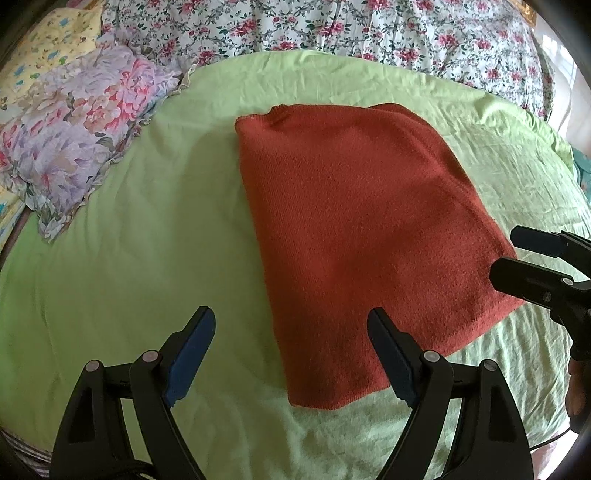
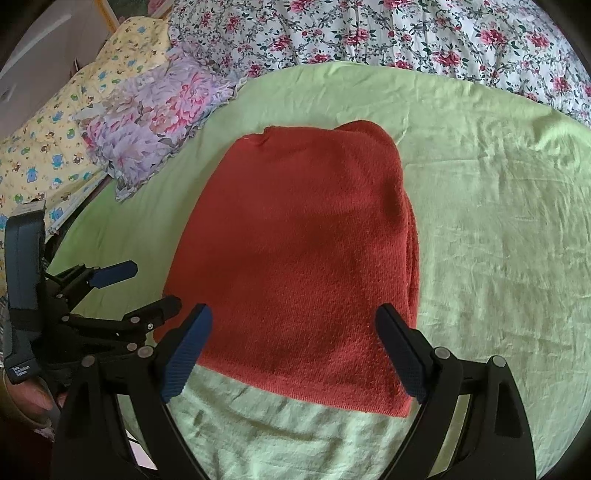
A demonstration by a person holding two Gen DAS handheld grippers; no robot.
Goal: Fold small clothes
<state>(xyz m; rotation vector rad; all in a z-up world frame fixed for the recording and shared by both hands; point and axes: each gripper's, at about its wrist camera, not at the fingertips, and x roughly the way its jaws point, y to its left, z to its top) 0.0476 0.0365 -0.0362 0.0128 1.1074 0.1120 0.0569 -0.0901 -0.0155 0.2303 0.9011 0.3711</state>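
A rust-red knitted garment (image 1: 362, 229) lies folded into a flat rectangle on the light green sheet (image 1: 147, 236); it also shows in the right wrist view (image 2: 299, 266). My left gripper (image 1: 291, 328) is open and empty, above the garment's near left edge. My right gripper (image 2: 293, 328) is open and empty, above the garment's near edge. The right gripper shows in the left wrist view (image 1: 517, 254) at the garment's right corner. The left gripper shows in the right wrist view (image 2: 151, 288) by the garment's left side.
A purple floral pillow (image 1: 74, 136) lies at the far left on the sheet. A yellow patterned pillow (image 2: 55, 144) sits behind it. A white floral quilt (image 1: 332, 33) runs along the back of the bed.
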